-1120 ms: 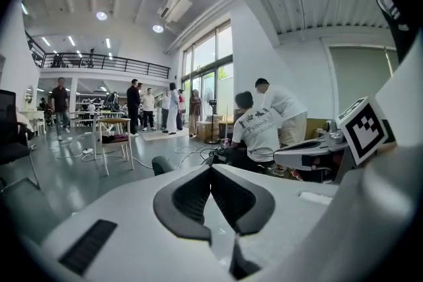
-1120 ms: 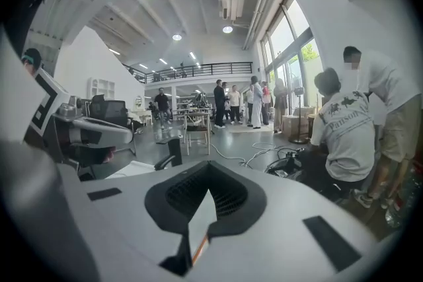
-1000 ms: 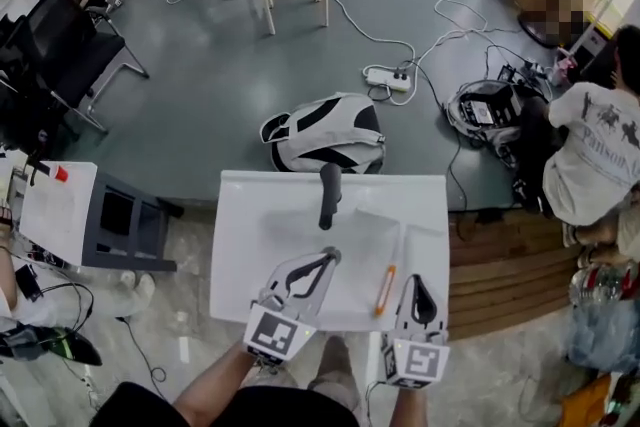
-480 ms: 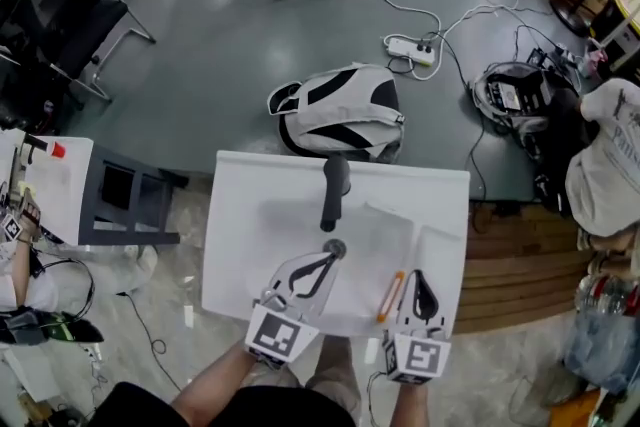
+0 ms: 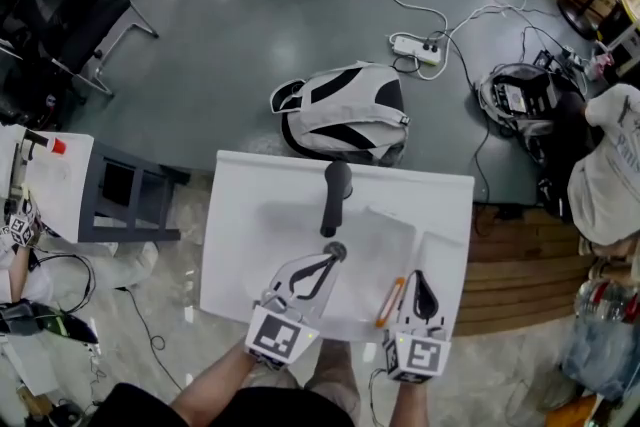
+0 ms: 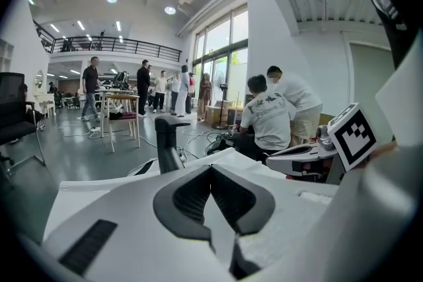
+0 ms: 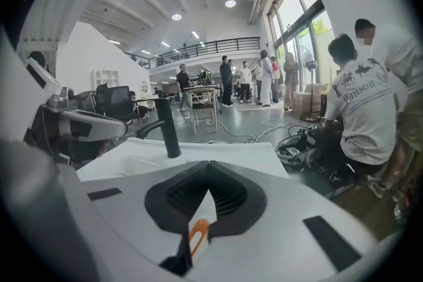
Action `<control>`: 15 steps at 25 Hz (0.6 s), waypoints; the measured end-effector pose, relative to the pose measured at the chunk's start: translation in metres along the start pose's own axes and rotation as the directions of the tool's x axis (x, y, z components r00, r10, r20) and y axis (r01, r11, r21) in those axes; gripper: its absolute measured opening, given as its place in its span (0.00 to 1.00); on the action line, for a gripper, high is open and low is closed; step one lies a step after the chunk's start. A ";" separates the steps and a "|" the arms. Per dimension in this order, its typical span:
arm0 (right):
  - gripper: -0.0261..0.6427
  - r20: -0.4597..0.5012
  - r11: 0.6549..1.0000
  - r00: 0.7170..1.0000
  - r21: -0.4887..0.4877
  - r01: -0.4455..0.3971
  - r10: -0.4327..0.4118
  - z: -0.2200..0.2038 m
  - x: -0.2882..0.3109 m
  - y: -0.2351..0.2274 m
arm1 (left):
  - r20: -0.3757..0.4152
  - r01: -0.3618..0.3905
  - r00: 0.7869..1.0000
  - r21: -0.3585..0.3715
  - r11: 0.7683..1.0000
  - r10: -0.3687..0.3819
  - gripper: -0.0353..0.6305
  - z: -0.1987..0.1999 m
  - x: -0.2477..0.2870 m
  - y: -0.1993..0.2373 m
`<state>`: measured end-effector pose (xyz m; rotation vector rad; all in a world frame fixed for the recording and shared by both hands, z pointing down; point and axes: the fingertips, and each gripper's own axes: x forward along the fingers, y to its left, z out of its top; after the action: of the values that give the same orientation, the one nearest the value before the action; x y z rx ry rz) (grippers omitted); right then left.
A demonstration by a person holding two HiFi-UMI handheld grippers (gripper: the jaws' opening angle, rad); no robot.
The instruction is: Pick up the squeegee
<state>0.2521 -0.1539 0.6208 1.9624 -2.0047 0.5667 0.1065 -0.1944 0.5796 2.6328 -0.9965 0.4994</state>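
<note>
The squeegee (image 5: 390, 301), with an orange handle, lies flat on the white table (image 5: 240, 255) near its front edge. My right gripper (image 5: 418, 276) hovers just to the right of it, shut and empty; in the right gripper view the orange handle (image 7: 197, 235) shows below the closed fingertips (image 7: 209, 166). To the left of the squeegee, my left gripper (image 5: 335, 253) is shut with nothing in it, its tips (image 6: 211, 167) pointing toward a black faucet (image 5: 336, 197). Neither gripper touches the squeegee.
The black faucet (image 6: 165, 142) stands upright at the table's far middle. Beyond the table a grey backpack (image 5: 340, 120), a power strip (image 5: 418, 47) and cables lie on the floor. A person (image 5: 610, 165) crouches at the right. A grey cabinet (image 5: 120, 205) stands left.
Both grippers have sunk a little toward the table's near part and stay shut. The squeegee has not moved. The head camera has tilted slightly.
</note>
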 end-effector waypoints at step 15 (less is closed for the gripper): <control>0.38 -0.183 0.998 0.983 0.056 0.038 -0.027 -0.051 0.038 -0.010 | -0.021 -0.022 1.000 -0.022 1.000 0.021 0.06 -0.011 -0.002 0.005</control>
<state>0.2570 -0.1644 0.6838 1.8970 -1.8618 0.7764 0.0992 -0.1933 0.5893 2.5942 -1.0189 0.5166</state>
